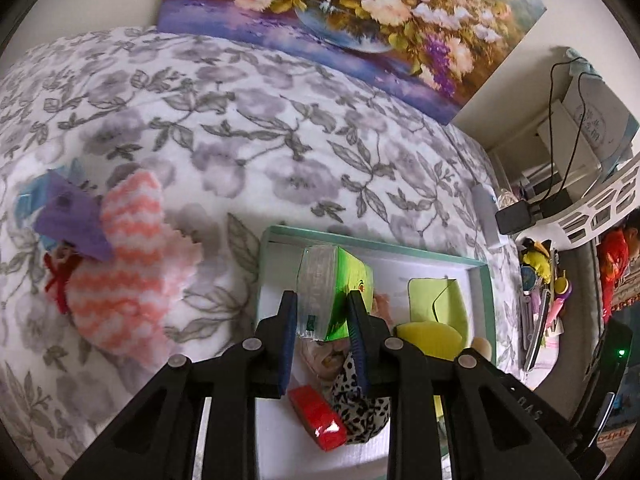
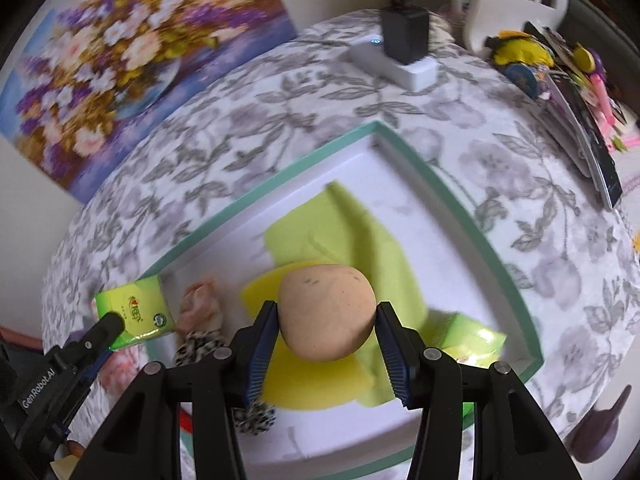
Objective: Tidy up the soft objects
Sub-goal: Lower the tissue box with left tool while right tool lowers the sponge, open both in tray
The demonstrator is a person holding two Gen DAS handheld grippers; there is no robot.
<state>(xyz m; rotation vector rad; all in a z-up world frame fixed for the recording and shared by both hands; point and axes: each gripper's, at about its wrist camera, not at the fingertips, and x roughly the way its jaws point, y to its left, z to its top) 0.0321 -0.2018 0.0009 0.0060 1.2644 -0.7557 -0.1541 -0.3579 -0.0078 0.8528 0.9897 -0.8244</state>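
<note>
My left gripper (image 1: 322, 300) is shut on a green tissue pack (image 1: 334, 292) and holds it over the white tray with a teal rim (image 1: 376, 245); the pack also shows in the right wrist view (image 2: 136, 310). My right gripper (image 2: 326, 314) is shut on a beige egg-shaped sponge (image 2: 327, 312) above a yellow sponge (image 2: 320, 380) and light green cloth (image 2: 360, 236) in the tray (image 2: 288, 168). A red pack (image 1: 318, 416) and a leopard-print scrunchie (image 1: 360, 404) lie in the tray below the left gripper.
A pink-and-white knitted cloth (image 1: 124, 264), a purple cloth (image 1: 72, 220) and a small red-ribboned item (image 1: 58, 280) lie on the floral blanket at left. A white power strip with a black adapter (image 2: 400, 48) and a pile of toys (image 2: 560, 80) lie beyond the tray.
</note>
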